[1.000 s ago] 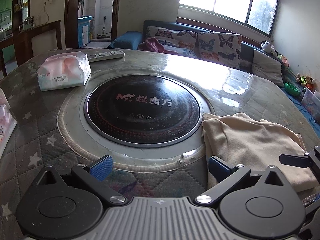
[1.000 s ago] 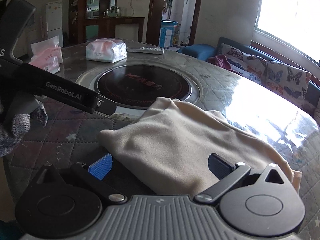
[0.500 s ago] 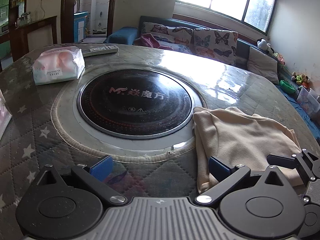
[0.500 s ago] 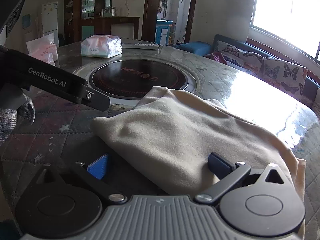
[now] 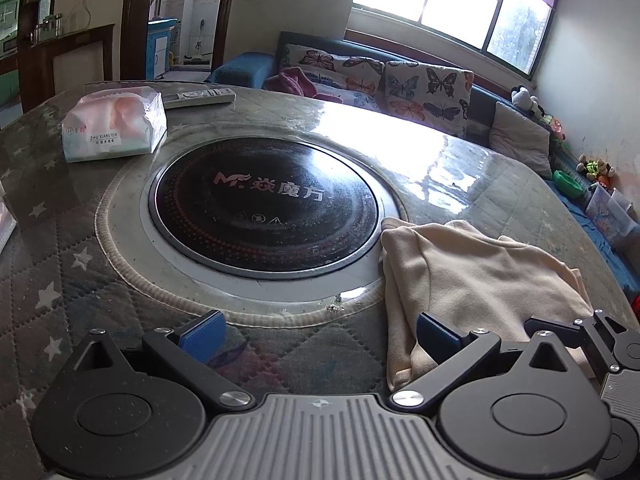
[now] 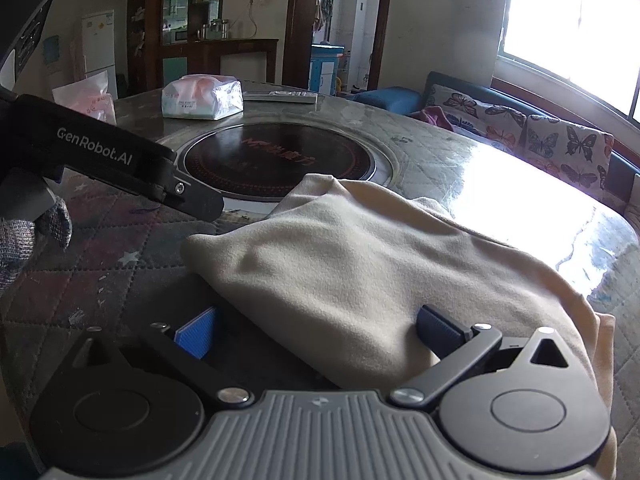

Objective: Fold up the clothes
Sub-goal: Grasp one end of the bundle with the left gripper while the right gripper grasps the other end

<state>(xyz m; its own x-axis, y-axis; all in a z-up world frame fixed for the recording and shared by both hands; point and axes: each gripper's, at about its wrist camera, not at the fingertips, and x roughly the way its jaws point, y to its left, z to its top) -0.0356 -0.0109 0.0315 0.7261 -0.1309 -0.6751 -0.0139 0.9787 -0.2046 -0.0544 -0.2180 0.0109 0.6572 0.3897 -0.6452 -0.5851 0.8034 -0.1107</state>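
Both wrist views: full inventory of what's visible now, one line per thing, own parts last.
Garment: 1, cream, folded, on the table's near right, beside the cooktop.
Induction cooktop: 1, black, round, set into the table centre.
Table: 1, round, grey quilted star-print cover.
Tissue pack: 1, white-pink, far left of table.
Remote control: 1, grey-white, far edge behind the tissue pack.
Pink bag: 1, table's left edge.
Sofa: 1, blue, butterfly cushions, under the window.
Fridge: 1, white, back room.
Gloved hand: 1, grey, holding the left gripper.
Left gripper: jaws open, holding nothing.
Right gripper: jaws open, over the garment's near edge.
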